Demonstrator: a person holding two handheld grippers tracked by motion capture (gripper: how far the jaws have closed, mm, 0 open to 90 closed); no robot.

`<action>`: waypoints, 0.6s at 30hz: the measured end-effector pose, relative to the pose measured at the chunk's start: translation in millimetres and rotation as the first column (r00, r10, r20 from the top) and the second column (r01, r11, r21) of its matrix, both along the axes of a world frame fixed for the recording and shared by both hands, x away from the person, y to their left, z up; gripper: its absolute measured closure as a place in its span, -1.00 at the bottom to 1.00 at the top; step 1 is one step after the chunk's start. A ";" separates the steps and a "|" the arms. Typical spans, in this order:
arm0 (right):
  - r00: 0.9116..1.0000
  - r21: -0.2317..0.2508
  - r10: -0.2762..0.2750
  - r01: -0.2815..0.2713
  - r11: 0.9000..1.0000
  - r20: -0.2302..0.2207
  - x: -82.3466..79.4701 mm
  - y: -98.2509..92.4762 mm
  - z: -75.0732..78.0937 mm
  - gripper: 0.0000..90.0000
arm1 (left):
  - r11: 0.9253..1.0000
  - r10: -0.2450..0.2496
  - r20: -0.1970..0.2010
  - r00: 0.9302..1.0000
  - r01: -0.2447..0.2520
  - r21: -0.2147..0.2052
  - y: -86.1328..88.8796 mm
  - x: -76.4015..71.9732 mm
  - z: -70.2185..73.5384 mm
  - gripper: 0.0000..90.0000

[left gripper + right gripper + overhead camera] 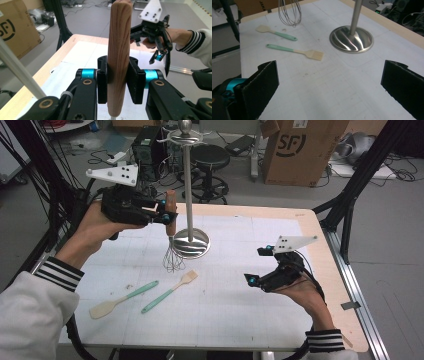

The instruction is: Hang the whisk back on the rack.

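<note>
My left gripper point(161, 213) pinches one whisk point(172, 240) by its wooden handle, beside one steel stand point(190, 242). My right gripper point(260, 266) has its jaws spread wide, nothing between them. One spatula point(121, 299) and one brush point(171, 290) lie on the table point(240, 320).

Table point(300, 330): pale gridded mat on a light wood top. Steel stand point(190, 241), round mirror-bright base near mat centre, thin upright pole with hooks and a ball knob at the top. Nearer the front left edge, a spatula point(122, 299) with a mint-green handle and cream blade, lying flat. Just beside it, not touching, a pastry brush point(170, 291), green handle, pale head pointing toward the stand. Floor beyond the table: cardboard box point(300, 150), black round stool point(210, 157), loose cables, dark frame struts.
</note>
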State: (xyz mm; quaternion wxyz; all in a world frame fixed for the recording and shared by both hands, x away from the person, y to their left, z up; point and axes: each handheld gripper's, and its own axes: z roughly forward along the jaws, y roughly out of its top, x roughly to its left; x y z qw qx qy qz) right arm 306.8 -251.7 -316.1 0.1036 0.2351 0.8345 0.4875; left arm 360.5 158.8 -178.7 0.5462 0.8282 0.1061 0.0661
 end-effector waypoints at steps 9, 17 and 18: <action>0.998 0.028 -0.055 0.055 0.998 0.012 -14.8 -32.7 -14.7 -1.00 | 0.999 0.004 -0.020 1.000 -0.003 0.050 0.5 13.4 19.7 0.62; 0.994 0.037 -0.110 0.109 0.993 0.028 -21.7 -40.9 -32.9 -1.00 | 0.996 0.035 -0.042 0.998 -0.032 0.081 1.6 27.2 34.6 0.62; 0.993 0.045 -0.113 0.112 0.993 0.030 -21.9 -41.5 -35.3 -1.00 | 0.995 0.039 -0.046 0.998 -0.035 0.090 2.3 29.4 36.1 0.62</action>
